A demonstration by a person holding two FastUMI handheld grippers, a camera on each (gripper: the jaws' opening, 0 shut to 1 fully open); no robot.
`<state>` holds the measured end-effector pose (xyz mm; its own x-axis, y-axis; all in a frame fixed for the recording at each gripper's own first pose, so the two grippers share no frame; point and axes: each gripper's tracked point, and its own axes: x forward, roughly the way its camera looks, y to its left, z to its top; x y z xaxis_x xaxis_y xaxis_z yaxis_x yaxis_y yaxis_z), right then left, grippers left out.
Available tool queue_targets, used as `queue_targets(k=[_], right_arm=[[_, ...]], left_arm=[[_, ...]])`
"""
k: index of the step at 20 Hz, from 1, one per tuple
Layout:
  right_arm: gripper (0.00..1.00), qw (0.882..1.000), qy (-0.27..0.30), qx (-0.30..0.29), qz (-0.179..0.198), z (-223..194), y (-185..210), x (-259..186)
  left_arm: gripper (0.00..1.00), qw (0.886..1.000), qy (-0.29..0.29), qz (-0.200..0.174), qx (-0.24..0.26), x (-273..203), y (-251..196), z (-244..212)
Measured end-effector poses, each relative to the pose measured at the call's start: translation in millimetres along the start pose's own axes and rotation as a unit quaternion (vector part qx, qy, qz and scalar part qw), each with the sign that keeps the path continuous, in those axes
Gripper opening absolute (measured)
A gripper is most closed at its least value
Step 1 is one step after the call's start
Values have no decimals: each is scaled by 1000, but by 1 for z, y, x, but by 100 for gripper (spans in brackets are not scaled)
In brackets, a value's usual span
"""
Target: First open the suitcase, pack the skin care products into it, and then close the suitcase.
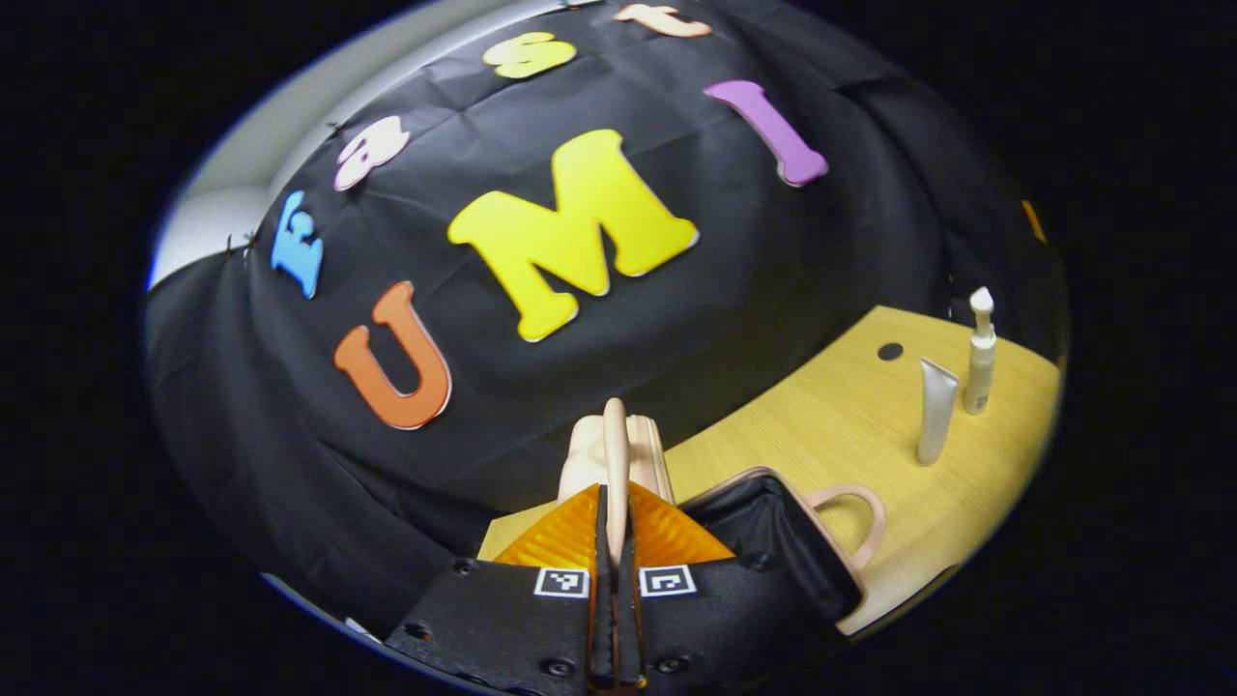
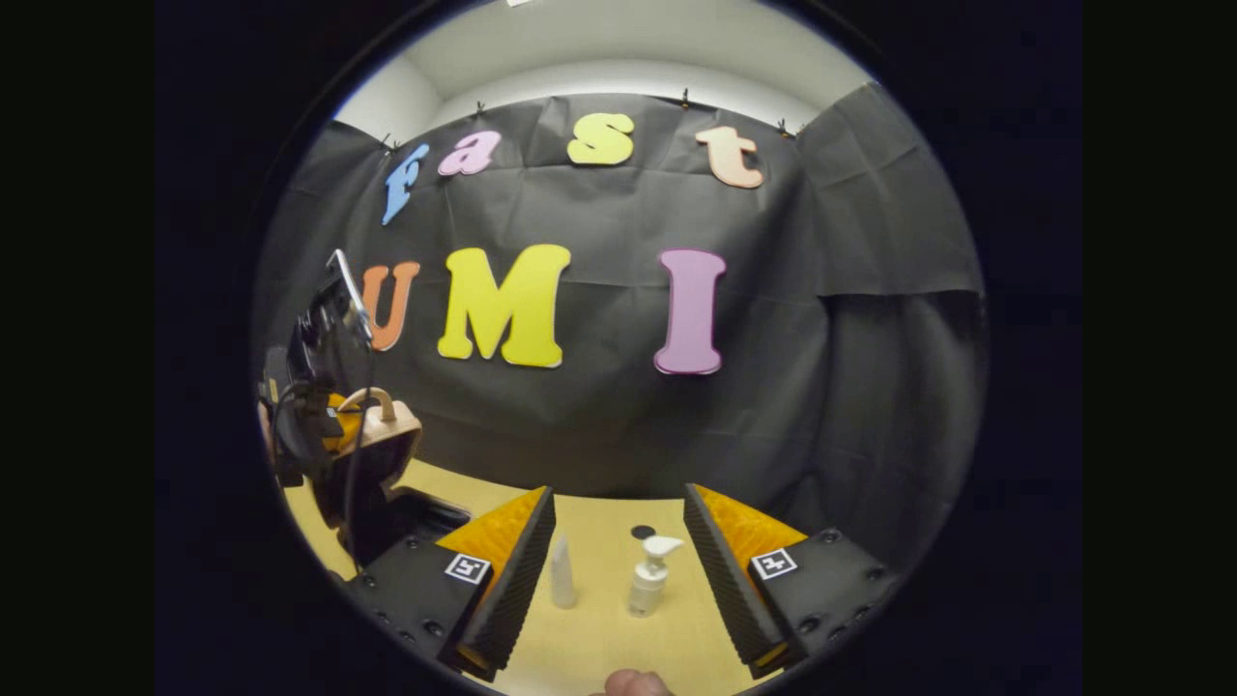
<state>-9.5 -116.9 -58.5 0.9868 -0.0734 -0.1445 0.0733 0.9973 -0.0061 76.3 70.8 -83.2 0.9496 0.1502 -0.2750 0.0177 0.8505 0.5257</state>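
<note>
Taking the suitcase [image 2: 382,454] as landmark in the right gripper view: it sits open on the table [image 2: 599,638] at the far left, its lid raised and the left gripper [image 2: 329,425] at that lid. To the right of the suitcase stands the tube [image 2: 562,573], the pump bottle [image 2: 650,574] just beside it farther right, both between the fingers of the right gripper [image 2: 618,570]. In the left gripper view the tube [image 1: 935,410] and pump bottle [image 1: 980,352] stand right of the suitcase [image 1: 773,532], apart from it
</note>
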Motion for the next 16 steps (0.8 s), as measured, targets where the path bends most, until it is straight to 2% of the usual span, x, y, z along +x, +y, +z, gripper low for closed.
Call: queue_targets(k=[4,5,9,12,16], right_arm=[[77,1000,-12,-2,20,25,45,6],[77,1000,-13,-6,23,29,54,7],[79,999,-5,-22,26,29,85,6],[79,999,7,-40,20,24,101,1],[79,997,24,-71,10,19,109,-1]], left_arm=[[5,993,-30,35,-113,8,95,-30],[5,990,-30,30,-138,13,111,-47],[5,980,-12,39,-194,35,180,-128],[5,961,19,37,-274,60,207,-194],[5,932,82,28,-352,90,205,-287]])
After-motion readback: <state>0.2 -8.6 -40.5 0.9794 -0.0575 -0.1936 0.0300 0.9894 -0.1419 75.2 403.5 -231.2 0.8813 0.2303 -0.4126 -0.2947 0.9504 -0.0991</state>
